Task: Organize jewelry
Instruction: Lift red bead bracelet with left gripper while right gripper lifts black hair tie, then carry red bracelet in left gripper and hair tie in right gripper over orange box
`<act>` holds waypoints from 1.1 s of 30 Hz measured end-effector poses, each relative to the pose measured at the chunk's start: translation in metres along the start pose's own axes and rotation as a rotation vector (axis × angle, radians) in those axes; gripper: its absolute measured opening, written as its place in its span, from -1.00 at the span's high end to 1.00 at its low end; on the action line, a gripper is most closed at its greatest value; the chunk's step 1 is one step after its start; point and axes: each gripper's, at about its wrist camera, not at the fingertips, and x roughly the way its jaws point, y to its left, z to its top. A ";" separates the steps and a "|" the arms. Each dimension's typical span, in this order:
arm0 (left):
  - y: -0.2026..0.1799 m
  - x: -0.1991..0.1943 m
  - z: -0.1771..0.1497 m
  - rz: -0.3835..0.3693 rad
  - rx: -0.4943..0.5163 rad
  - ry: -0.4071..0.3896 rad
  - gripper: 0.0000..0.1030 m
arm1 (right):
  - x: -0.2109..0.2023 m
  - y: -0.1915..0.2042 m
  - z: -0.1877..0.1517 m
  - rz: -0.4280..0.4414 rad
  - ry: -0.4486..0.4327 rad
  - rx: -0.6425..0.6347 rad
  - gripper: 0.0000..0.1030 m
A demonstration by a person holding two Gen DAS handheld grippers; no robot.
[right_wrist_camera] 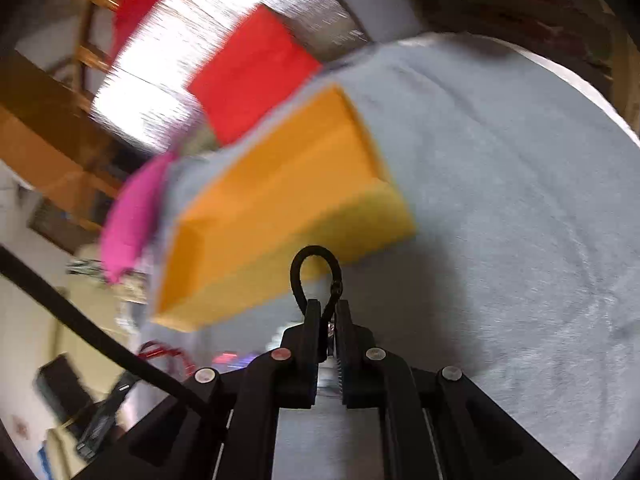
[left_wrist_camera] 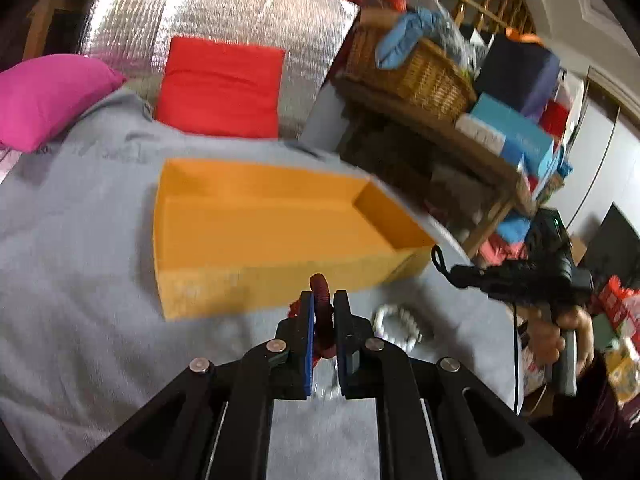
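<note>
An open orange box (left_wrist_camera: 256, 224) with a small side compartment lies on the grey cloth (left_wrist_camera: 72, 240). My left gripper (left_wrist_camera: 323, 300) is shut on a dark red bangle (left_wrist_camera: 322, 312), held just in front of the box's near wall. A white beaded bracelet (left_wrist_camera: 396, 322) lies on the cloth to its right. My right gripper (right_wrist_camera: 328, 308) is shut on a black cord bracelet (right_wrist_camera: 316, 276), whose loop sticks out past the fingertips, near the orange box (right_wrist_camera: 280, 200). The right gripper also shows in the left wrist view (left_wrist_camera: 456, 270), at the box's right end.
A red cushion (left_wrist_camera: 220, 84) and a pink cushion (left_wrist_camera: 44, 96) lie behind the box against a silver foil sheet (left_wrist_camera: 208, 12). A wooden shelf with a wicker basket (left_wrist_camera: 412, 72) and boxes stands at the right. The cloth's edge (right_wrist_camera: 592, 96) curves round at the right.
</note>
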 end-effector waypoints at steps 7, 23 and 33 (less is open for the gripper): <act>0.023 0.021 0.046 0.028 -0.085 -0.107 0.82 | 0.006 0.042 0.019 0.090 -0.153 -0.031 0.85; -0.003 0.003 0.015 -0.051 -0.010 0.023 0.81 | 0.026 0.037 0.027 0.028 -0.191 -0.029 0.85; 0.016 0.014 -0.006 -0.027 -0.061 0.143 0.81 | 0.022 0.040 0.018 0.010 -0.213 -0.036 0.85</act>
